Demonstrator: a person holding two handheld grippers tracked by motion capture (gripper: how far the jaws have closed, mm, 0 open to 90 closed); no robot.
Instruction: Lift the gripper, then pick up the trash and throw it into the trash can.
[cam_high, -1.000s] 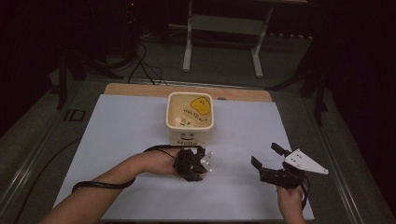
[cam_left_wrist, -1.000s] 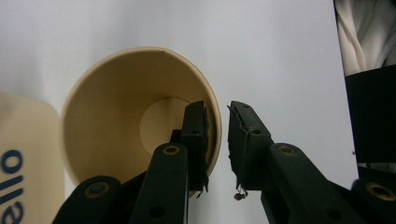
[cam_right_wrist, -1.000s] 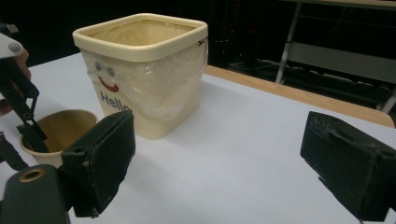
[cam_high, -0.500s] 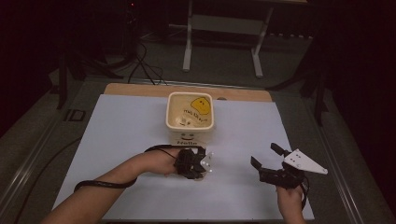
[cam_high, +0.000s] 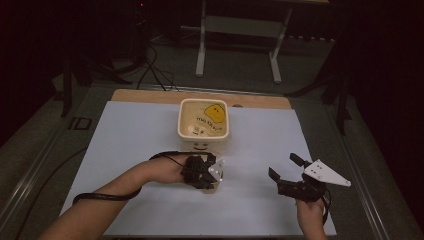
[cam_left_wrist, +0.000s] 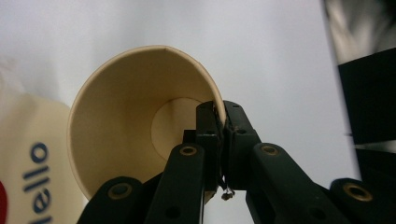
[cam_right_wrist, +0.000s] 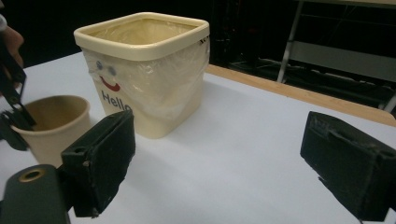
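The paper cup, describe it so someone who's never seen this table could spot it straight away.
On the white table, find the square cream bin with a smiley face and "Hello". Beside it stands the paper cup, its rim pinched by the left gripper. It is round, plain tan and smaller than the bin.

- White sheet (cam_high: 125, 150) covers the tabletop.
- Wooden board (cam_high: 145, 95) shows as a strip along the sheet's 12 o'clock edge.
- Grey metal stand (cam_high: 202, 45) on the floor, 12 o'clock.
- Dark cables (cam_high: 150, 70) trail at 11 o'clock.

Tan paper cup (cam_left_wrist: 140, 121) upright, empty, just beside cream bin (cam_high: 203, 120).
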